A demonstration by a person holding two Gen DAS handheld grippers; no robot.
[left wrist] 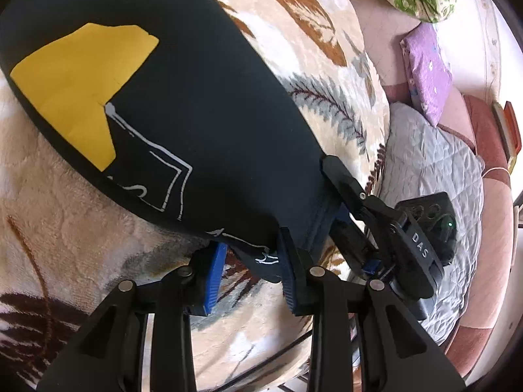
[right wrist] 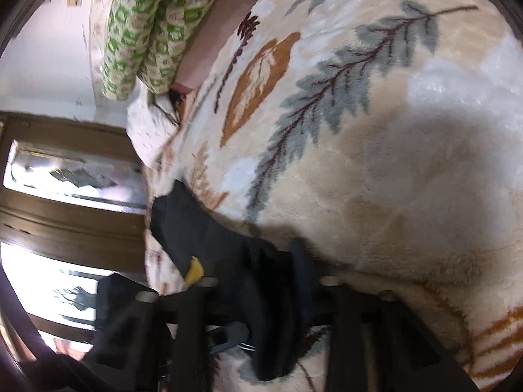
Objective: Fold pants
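Observation:
The black pants [left wrist: 183, 104] with a yellow patch [left wrist: 75, 88] and white line print lie stretched over the leaf-patterned blanket [left wrist: 59, 215]. My left gripper [left wrist: 251, 277] stands open around the pants' near edge, with cloth between its blue-padded fingers. My right gripper [left wrist: 336, 196] shows in the left wrist view, clamped on the same edge just to the right. In the blurred right wrist view the black cloth [right wrist: 228, 261] runs between the right gripper's fingers [right wrist: 300, 281].
A grey quilted pillow [left wrist: 434, 196], a purple pillow [left wrist: 428, 68] and green patterned pillows [right wrist: 147, 26] lie around the blanket. A wooden window frame [right wrist: 72, 215] stands beyond the bed's edge.

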